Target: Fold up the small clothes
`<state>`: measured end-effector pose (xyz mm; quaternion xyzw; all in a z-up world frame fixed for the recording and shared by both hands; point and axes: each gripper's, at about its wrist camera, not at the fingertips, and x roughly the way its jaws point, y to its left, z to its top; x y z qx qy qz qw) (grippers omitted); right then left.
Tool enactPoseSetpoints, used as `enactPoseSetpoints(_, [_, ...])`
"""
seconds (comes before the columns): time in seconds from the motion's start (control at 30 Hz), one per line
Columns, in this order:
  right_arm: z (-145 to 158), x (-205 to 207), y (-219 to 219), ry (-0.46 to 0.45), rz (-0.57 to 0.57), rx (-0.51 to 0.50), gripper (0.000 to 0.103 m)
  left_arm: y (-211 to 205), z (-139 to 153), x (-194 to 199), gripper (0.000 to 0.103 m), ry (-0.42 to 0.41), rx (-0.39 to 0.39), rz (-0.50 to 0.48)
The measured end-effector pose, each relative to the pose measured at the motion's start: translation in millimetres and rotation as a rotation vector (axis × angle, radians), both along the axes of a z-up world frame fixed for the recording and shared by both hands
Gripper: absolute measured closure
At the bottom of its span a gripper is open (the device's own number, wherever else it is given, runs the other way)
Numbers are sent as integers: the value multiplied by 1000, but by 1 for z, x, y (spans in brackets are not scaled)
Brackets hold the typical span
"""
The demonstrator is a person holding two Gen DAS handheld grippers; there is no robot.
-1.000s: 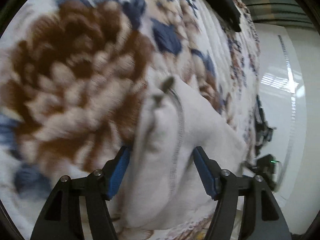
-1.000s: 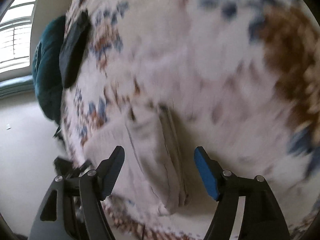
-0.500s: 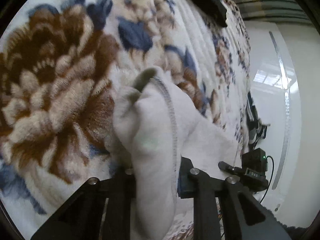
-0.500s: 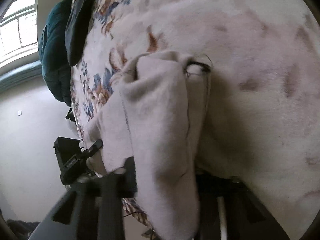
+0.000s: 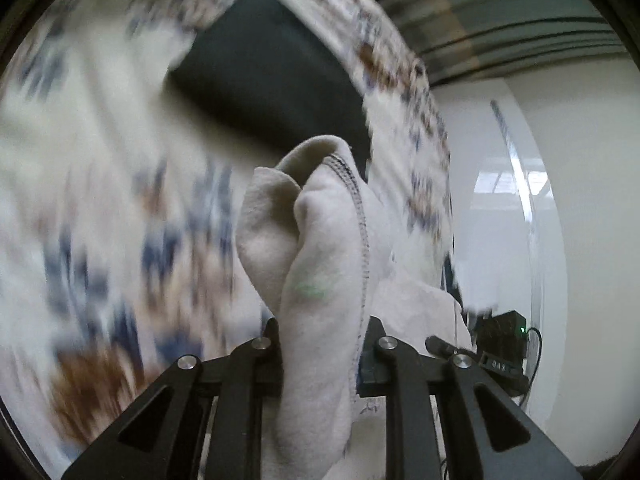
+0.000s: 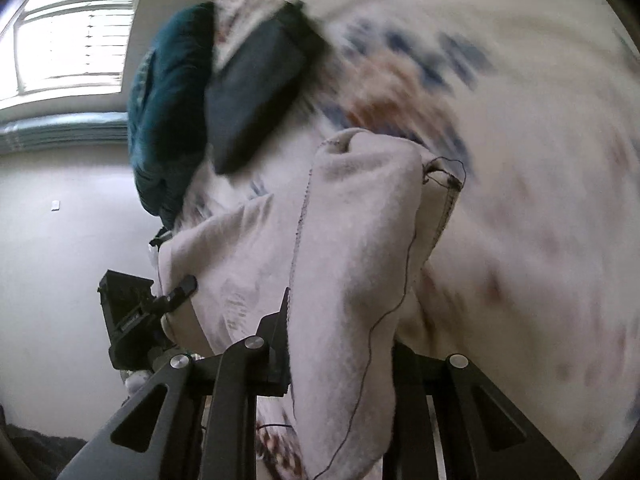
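Jaws of both grippers were clamped on the cream garment: the left gripper pinched one bunched, stitched edge, and the right gripper pinched another fold of it. Between the two grips the garment hung lifted above the flowered blanket, which lay blurred behind it. Beyond the garment, a dark folded cloth rested on the blanket near its far edge. Just past that cloth, off the blanket's edge, sat a teal bundle.
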<state>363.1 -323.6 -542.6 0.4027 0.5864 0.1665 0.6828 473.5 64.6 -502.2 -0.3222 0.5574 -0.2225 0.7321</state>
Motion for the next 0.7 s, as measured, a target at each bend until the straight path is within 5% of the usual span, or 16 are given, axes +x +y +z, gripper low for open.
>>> enactPoseSetpoints(0.2, [19,153,29,-124,31,-32,82,21,12,136,87,-112,61,52])
enactPoseSetpoints(0.37, [17,277,58,-176,51,-73,82,36,-14,225,87,-119,144,55])
enactPoseSetpoints(0.57, [-16,370,78,-126,78,-191,82,50,-70,262,79,4,288,12])
enactPoseSetpoints(0.7, [-26,387,87,-87,111,-300,68,44,-55,250,65,-40,394,1])
